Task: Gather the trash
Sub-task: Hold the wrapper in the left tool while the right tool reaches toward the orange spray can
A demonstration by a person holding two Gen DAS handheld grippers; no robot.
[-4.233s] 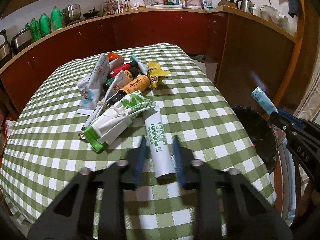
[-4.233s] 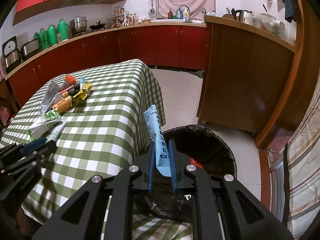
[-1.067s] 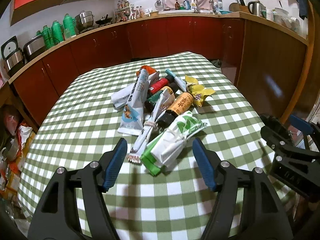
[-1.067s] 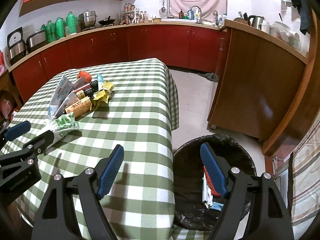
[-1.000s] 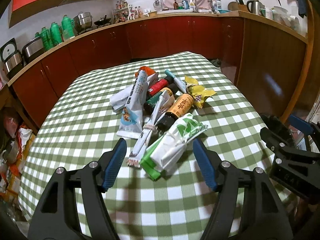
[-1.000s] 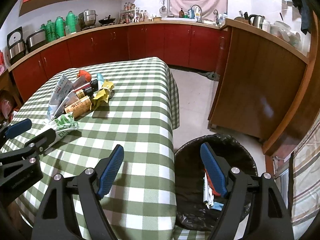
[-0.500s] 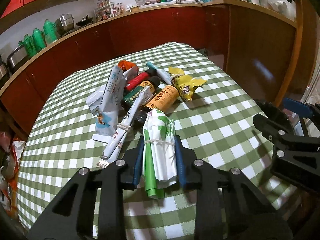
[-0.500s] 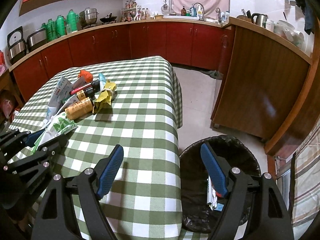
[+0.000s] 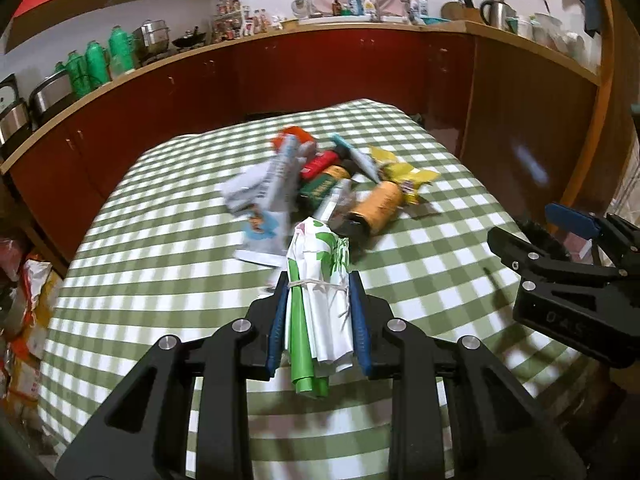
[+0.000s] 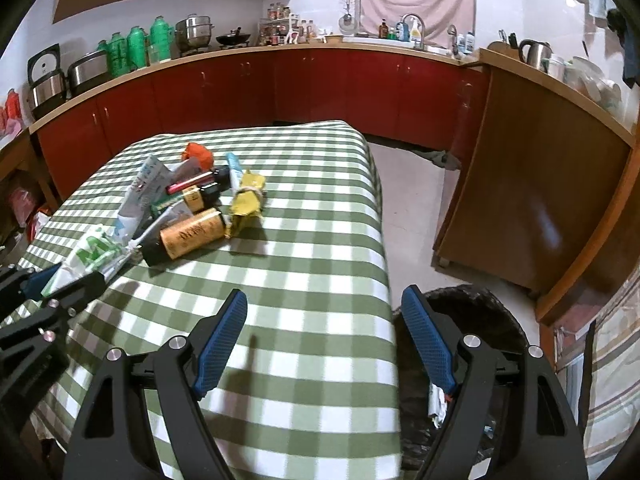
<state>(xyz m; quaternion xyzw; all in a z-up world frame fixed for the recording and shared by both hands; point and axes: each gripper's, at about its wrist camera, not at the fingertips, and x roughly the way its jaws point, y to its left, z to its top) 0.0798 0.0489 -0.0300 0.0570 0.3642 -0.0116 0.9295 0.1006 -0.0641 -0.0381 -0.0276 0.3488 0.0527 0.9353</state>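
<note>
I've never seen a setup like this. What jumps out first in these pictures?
Right up front, the left gripper is clamped on a green and white bundle of wrappers tied with a rubber band. Behind it, a heap of bottles and packets lies in the middle of the green checked tablecloth. The right gripper is wide open near the table's edge, with a black-lined trash bin on the floor beside it.
</note>
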